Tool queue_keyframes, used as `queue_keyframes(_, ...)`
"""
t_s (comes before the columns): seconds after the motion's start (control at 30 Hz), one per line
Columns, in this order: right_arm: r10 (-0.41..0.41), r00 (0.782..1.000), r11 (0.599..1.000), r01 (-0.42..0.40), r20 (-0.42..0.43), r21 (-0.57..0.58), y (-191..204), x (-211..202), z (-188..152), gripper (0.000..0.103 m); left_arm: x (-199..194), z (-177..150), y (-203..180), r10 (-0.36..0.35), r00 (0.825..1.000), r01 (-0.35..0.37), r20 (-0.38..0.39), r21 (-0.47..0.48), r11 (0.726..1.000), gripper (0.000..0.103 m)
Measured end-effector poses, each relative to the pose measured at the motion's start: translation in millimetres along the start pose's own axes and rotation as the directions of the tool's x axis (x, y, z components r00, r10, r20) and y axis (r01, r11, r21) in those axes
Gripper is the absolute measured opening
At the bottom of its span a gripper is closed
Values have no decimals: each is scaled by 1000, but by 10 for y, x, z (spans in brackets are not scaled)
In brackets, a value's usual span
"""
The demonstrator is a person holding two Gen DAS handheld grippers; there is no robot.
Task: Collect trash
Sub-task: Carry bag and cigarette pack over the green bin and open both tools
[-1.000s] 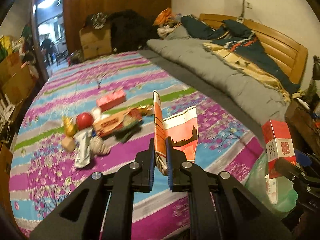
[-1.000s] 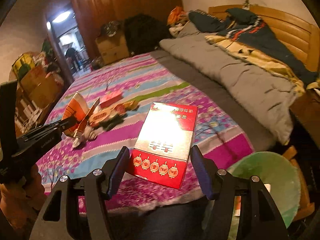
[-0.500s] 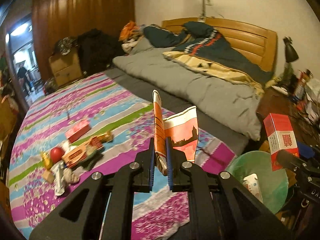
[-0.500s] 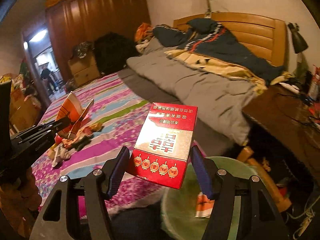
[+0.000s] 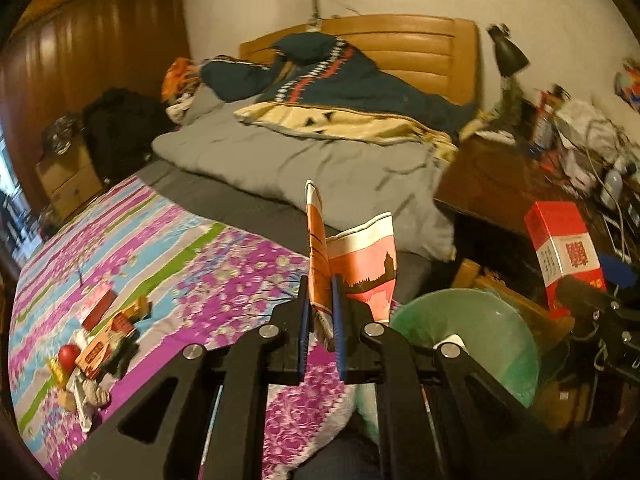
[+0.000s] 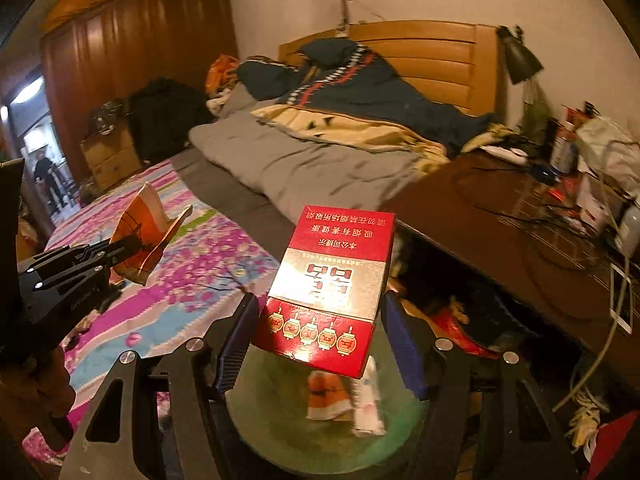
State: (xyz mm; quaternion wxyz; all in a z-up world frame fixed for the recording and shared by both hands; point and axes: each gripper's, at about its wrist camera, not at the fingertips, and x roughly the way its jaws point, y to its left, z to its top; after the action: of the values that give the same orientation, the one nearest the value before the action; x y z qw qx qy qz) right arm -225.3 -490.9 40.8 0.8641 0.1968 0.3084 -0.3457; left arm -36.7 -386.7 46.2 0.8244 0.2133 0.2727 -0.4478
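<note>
Dim warm light, fisheye-warped, blurred edges

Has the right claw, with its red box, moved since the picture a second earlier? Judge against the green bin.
Yes. The right claw, shut on the red box, has swung off the bed to over the green bin.

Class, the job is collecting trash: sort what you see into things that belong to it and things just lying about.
Belongs:
orange wrapper in left claw
red box in right claw
green bin
bed litter

Lying about:
grey quilt
desk lamp

Grey quilt [image 5: 320, 168], wooden headboard [image 5: 400, 40], perhaps a lamp [image 5: 508, 56]
</note>
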Motion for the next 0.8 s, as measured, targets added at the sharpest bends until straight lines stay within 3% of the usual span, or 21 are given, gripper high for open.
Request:
queue_keyframes(0.2,-67,997,998,68,-33,19,-338,-15,-112,64,185,9,-348,-85,995,88,-52,66,994,9)
queue_keyframes(0.37,-113,991,993,116,-73,38,-532,8,-228,64,434,-93,-567,-189,970,206,-152,107,973,9)
queue_keyframes(0.53,-130,984,990,135,-119,42,-580,112,-385,64,636,-260,-684,-212,949,244,-232,119,962,9)
queue_keyframes(0.8,-137,973,989,144,-185,23,-487,315,-599,64,777,-461,-800,-210,938,254,-277,134,958,9)
